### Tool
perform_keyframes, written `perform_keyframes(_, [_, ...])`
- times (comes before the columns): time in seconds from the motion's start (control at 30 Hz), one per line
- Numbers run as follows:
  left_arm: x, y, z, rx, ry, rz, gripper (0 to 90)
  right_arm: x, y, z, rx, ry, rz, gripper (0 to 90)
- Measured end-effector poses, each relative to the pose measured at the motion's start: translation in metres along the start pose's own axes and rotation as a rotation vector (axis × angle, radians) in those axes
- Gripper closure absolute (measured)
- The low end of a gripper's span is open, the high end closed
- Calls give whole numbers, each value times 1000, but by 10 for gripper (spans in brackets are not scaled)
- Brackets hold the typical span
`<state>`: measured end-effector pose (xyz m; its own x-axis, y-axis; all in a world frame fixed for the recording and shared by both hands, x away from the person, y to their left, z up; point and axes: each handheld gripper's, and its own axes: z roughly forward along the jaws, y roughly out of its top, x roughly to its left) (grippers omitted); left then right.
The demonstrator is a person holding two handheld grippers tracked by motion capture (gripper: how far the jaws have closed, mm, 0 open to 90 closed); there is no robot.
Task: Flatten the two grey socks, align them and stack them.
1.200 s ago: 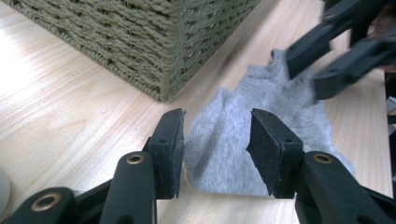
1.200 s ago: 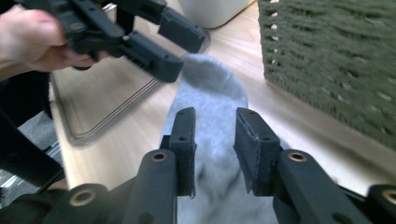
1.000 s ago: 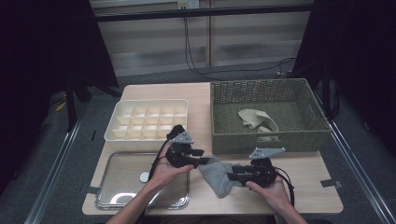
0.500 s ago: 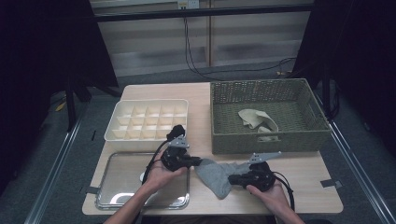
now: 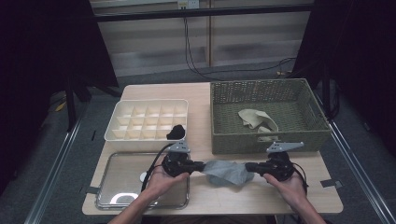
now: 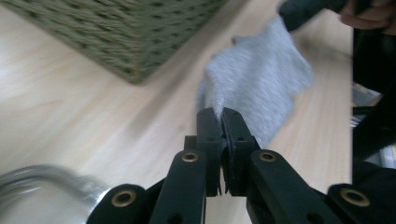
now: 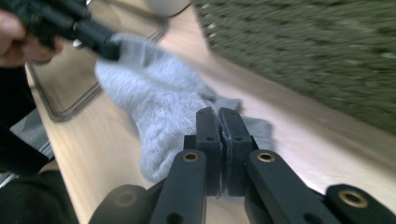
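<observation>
A grey sock lies on the wooden table between the two grippers, near the front edge. My left gripper is shut on its left end; in the left gripper view the jaws pinch the grey sock at their tips. My right gripper is shut on the right end, and the right gripper view shows its jaws closed on the sock. The sock is spread out between the two. A hand holds each gripper.
A green wicker basket with a beige cloth stands just behind the right gripper. A white divided box at back left holds a black item. A metal tray lies under the left hand.
Both grippers have closed on the ends of the sock. The right gripper has moved to the right, drawing the sock out flatter between them.
</observation>
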<state>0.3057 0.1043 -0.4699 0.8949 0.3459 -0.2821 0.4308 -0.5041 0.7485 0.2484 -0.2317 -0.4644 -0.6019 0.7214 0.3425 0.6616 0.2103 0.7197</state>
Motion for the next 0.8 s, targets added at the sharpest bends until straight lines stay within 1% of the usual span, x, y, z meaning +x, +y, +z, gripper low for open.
perform_keyframes(0.03, [-3, 0, 3, 0, -4, 0, 873, -2, 0, -1, -1, 0, 1, 878])
perform_keyframes(0.07, [-5, 0, 5, -5, -15, -5, 873, -5, 1, -3, -3, -14, 0, 878])
perform_keyframes(0.1, [-7, 0, 7, -2, -18, -10, 872, -7, 1, -3, -11, -18, 0, 877])
perform_keyframes(0.13, [-8, 0, 10, 3, -19, -6, 870, -9, 1, -3, -15, -20, -2, 876])
perform_keyframes(0.17, [-9, -1, 12, 9, -26, -2, 867, -11, 1, -1, -21, -22, -4, 874])
perform_keyframes(0.2, [-10, -2, 15, 20, -18, 3, 864, -12, 0, 0, -21, -17, 0, 872])
perform_keyframes(0.27, [-10, -3, 17, 39, -25, 7, 849, -14, -3, 7, -3, -23, -5, 861])
perform_keyframes(0.3, [-10, -3, 18, 40, -22, 8, 836, -14, -4, 9, 1, -23, -5, 844])
perform_keyframes(0.37, [-10, -4, 16, 41, -39, -2, 790, -14, -5, 10, -9, -26, 0, 807])
perform_keyframes(0.4, [-9, -5, 15, 41, -49, -6, 755, -14, -5, 9, -17, -25, 2, 792])
perform_keyframes(0.43, [-10, -5, 13, 37, -49, -11, 724, -14, -5, 7, -30, -31, 9, 764])
perform_keyframes(0.47, [-10, -6, 11, 36, -51, -5, 717, -14, -5, 6, -36, -36, 13, 761])
perform_keyframes(0.5, [-10, -7, 10, 38, -54, -9, 702, -13, -6, 3, -45, -35, 11, 758])
perform_keyframes(0.53, [-11, -7, 9, 38, -48, -4, 674, -12, -8, 2, -51, -35, 16, 742])
perform_keyframes(0.57, [-10, -7, 8, 26, -48, -9, 650, -12, -10, 0, -47, -31, 17, 740])
perform_keyframes(0.6, [-10, -5, 7, 27, -38, -8, 621, -11, -13, 0, -40, -28, 20, 732])
perform_keyframes(0.63, [-10, -5, 7, 27, -38, -8, 599, -11, -13, 0, -40, -28, 20, 732])
perform_keyframes(0.67, [-8, 0, 9, 27, -20, -2, 588, -10, -16, 1, -25, -30, 24, 704])
perform_keyframes(0.7, [-8, 0, 9, 27, -20, -2, 584, -10, -16, 1, -25, -30, 24, 704])
perform_keyframes(0.73, [-7, 2, 11, 21, -11, -1, 584, -11, -17, 2, -25, -33, 26, 693])
perform_keyframes(0.8, [-4, 7, 16, 18, 1, -1, 579, -12, -16, 9, -10, -28, 34, 650])
